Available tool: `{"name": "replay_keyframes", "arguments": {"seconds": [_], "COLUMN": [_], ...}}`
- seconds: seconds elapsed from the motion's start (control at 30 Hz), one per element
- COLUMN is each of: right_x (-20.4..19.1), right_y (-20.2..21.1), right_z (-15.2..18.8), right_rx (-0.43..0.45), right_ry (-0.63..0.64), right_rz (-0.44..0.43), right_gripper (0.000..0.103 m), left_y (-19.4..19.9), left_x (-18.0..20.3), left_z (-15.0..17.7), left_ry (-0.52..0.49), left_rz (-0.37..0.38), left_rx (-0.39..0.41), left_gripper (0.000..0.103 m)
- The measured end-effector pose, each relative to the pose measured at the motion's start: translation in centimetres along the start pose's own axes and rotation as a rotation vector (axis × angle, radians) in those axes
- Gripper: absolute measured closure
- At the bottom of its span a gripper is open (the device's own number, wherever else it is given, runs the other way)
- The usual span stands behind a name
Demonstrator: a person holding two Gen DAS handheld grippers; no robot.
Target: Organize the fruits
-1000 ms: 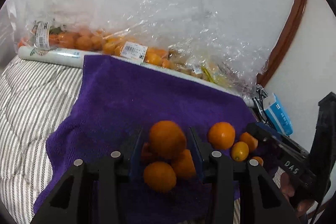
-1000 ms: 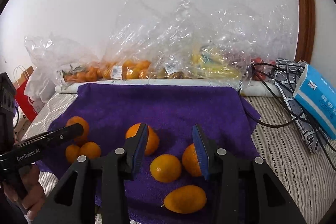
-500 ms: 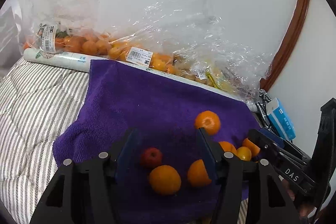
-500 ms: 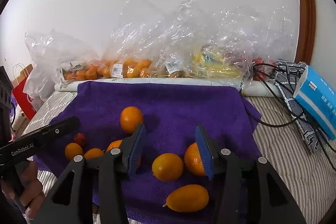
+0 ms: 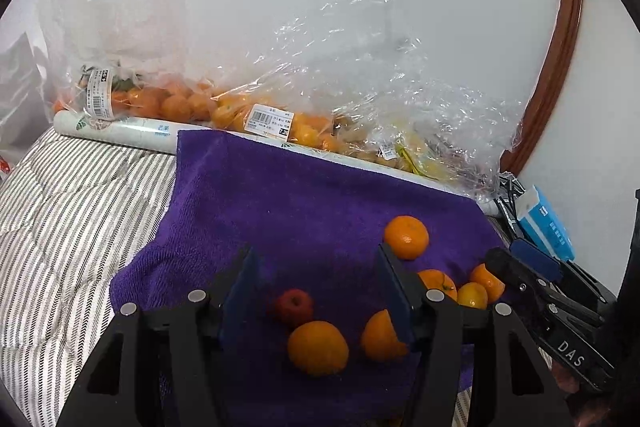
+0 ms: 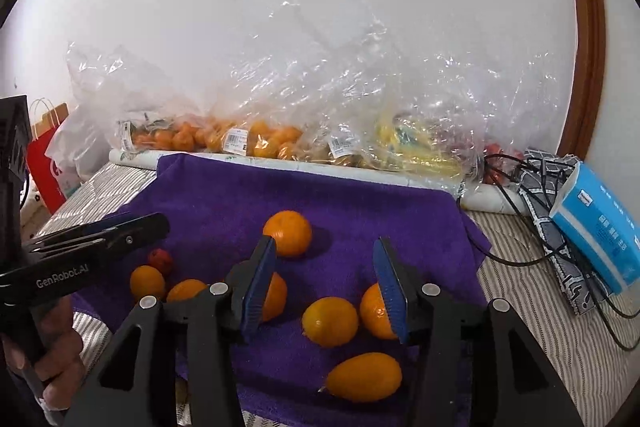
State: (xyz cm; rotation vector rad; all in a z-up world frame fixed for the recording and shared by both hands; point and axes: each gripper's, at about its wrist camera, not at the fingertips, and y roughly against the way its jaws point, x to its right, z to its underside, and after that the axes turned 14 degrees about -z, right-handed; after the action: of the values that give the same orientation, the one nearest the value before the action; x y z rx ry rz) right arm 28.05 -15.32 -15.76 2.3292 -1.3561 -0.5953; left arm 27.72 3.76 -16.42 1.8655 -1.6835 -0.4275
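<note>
Loose fruit lies on a purple towel [image 5: 288,195]. My left gripper [image 5: 316,275] stands open low over it; a small red fruit [image 5: 294,307] and an orange [image 5: 318,347] lie untouched between its fingers, with a second orange [image 5: 380,337] against the right finger. A mandarin [image 5: 406,237] rests just beyond. My right gripper [image 6: 324,287] is open too, with a yellow-orange fruit [image 6: 330,321] loose between its fingers, one orange [image 6: 276,297] half hidden behind the left finger and another orange [image 6: 374,311] behind the right one. An oval fruit [image 6: 364,377] lies nearer the camera. The mandarin [image 6: 288,233] sits ahead.
Clear plastic bags of oranges [image 6: 248,139] and yellow fruit [image 6: 412,147] line the wall behind a white paper roll [image 5: 120,131]. A blue tissue pack [image 6: 600,227] and black cables [image 6: 520,187] lie on the striped bedding [image 5: 72,203] to the right. A hand [image 6: 48,359] holds the left gripper.
My left gripper has let go of the mandarin it held; that fruit now lies further back and right on the towel. Both grippers' jaws stand wider than a second ago.
</note>
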Motion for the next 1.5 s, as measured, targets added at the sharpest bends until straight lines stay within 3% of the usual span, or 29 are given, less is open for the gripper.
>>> {"name": "replay_keyframes", "arguments": {"seconds": [0.43, 1.33, 1.5], "right_x": [0.7, 0.8, 0.7], "right_y": [-1.0, 0.8, 1.2], "right_z": [-0.1, -0.2, -0.9], "right_rx": [-0.085, 0.045, 0.018], "right_ry": [-0.065, -0.052, -0.071], "right_rz": [-0.04, -0.012, -0.062], "right_gripper": [0.053, 0.052, 0.052], "left_y": [0.0, 0.3, 0.8], "left_x": [-0.6, 0.1, 0.2], "left_z": [-0.2, -0.1, -0.2], "left_ry": [0.025, -0.01, -0.017], "left_rz": [-0.011, 0.022, 0.02], "left_rx": [0.01, 0.009, 0.032], "left_gripper": [0.046, 0.045, 0.046]}}
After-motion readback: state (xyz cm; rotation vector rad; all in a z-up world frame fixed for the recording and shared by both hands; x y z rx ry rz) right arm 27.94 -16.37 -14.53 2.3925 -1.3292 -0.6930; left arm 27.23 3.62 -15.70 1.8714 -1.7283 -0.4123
